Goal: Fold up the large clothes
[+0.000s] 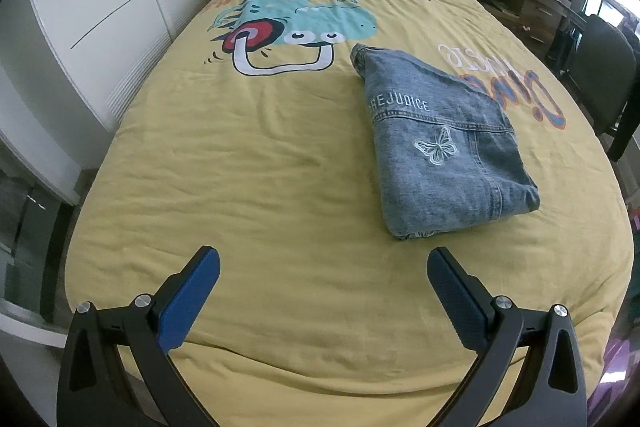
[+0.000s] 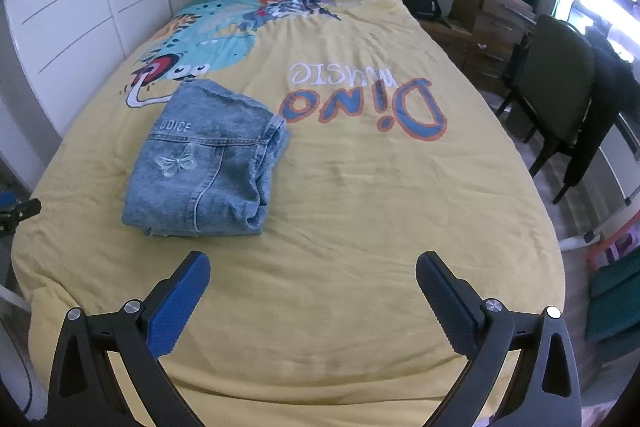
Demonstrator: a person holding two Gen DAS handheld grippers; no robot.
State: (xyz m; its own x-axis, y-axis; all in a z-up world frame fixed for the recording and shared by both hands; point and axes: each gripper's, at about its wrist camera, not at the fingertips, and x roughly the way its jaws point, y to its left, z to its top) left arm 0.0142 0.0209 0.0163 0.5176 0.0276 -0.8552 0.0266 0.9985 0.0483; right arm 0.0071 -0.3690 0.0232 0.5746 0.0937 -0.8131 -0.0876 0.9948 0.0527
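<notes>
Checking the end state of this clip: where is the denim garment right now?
The folded denim garment lies on the yellow bedspread, right of centre in the left wrist view, left of centre in the right, beside the Dino lettering.

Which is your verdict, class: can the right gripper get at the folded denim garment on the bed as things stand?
Probably yes. The right gripper has its jaws wide open, and the folded denim garment lies ahead, slightly left, on the yellow bedspread with only bare cover between them.
</notes>
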